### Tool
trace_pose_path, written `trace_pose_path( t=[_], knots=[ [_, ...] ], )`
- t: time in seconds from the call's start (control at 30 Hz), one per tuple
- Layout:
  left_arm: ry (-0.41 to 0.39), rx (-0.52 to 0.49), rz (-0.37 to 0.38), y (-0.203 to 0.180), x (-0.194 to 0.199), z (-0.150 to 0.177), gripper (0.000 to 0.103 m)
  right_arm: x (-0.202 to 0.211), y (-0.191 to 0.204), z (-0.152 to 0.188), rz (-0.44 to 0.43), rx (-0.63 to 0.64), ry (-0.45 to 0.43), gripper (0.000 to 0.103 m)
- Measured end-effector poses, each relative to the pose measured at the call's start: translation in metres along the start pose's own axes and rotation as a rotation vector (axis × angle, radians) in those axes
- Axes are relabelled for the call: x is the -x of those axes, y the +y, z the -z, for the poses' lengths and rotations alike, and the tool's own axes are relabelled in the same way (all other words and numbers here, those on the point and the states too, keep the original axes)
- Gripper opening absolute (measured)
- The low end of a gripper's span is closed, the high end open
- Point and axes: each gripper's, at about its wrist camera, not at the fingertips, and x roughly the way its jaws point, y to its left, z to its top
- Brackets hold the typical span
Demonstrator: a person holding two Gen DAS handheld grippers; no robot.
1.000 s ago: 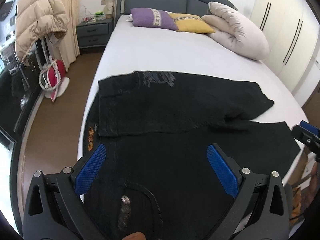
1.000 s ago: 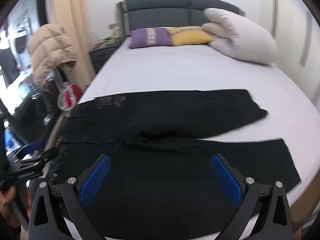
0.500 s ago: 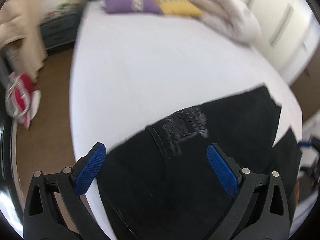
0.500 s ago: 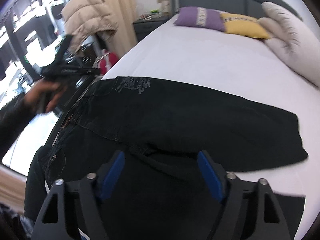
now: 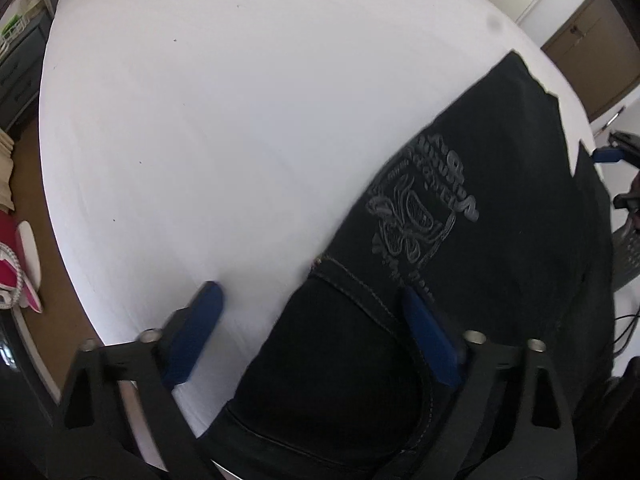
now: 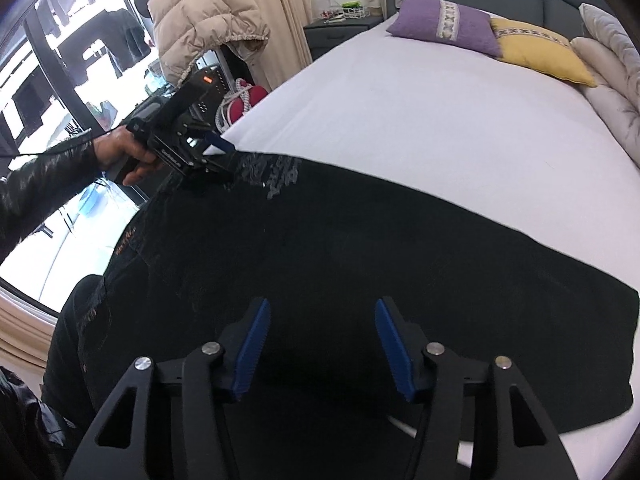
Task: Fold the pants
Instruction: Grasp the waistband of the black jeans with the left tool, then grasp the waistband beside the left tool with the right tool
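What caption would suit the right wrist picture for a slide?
Right gripper hovers open over black pants on a white bed, while the left gripper reaches their waistband corner.

pants (image 5: 472, 184): black matt denim, pale stitched seam between the fingers, grey print beyond the right pad
pads (image 6: 252, 350): blue, ribbed
finger frames (image 6: 516, 404): matt black plastic, bright metal pins
bed sheet (image 5: 208, 120): smooth white cloth

Purple pillow (image 6: 442, 20), yellow pillow (image 6: 538, 54), puffer jacket (image 6: 200, 16)
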Motion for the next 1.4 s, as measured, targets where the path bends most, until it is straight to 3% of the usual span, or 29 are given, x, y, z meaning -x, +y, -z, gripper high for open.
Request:
trace_pose_path(
  t=[0.07,0.13,0.2,0.27,0.5,0.57,0.63,0.77,0.97,1.13,1.27,1.33,1.4],
  knots=[
    [-0.003,0.026,0.029,0.009,0.003,-0.003,0.049,-0.006,-0.002,-0.007,-0.014,-0.001,-0.004,0.058],
    [0.009,0.032,0.063,0.017,-0.001,-0.012,0.029,-0.012,-0.005,-0.012,-0.019,-0.007,-0.001,0.058],
    [0.028,0.005,0.051,0.013,0.0,-0.012,0.024,-0.017,-0.006,-0.017,-0.018,-0.005,0.005,0.058],
    [0.032,0.006,0.067,0.013,0.006,-0.013,0.01,-0.021,-0.006,-0.022,-0.015,0.001,0.008,0.058],
    [-0.093,0.004,0.01,0.006,0.043,0.002,0.006,-0.031,-0.005,-0.05,0.016,0.092,0.011,0.058],
    [-0.141,0.007,-0.008,0.002,0.055,0.009,0.006,-0.037,-0.006,-0.068,0.021,0.123,0.017,0.053],
    [-0.177,0.002,-0.026,-0.002,0.065,0.013,0.006,-0.048,-0.006,-0.085,0.034,0.165,0.039,0.039],
    [-0.234,-0.007,-0.061,-0.034,0.081,0.045,0.006,-0.08,-0.01,-0.116,0.075,0.256,0.117,0.037],
    [-0.263,-0.026,-0.085,-0.04,0.089,0.055,0.006,-0.125,-0.018,-0.131,0.133,0.347,0.235,0.037],
    [-0.27,-0.031,-0.083,-0.046,0.084,0.052,0.006,-0.144,-0.005,-0.145,0.069,0.396,0.262,0.038],
    [-0.279,-0.022,-0.074,-0.046,0.078,0.052,0.006,-0.162,0.005,-0.15,0.065,0.449,0.308,0.036],
    [-0.278,-0.018,-0.072,-0.047,0.078,0.052,0.006,-0.167,0.004,-0.152,0.059,0.434,0.319,0.02],
    [-0.281,-0.014,-0.073,-0.049,0.078,0.052,0.006,-0.165,0.002,-0.153,0.053,0.416,0.311,0.011]
  ],
)
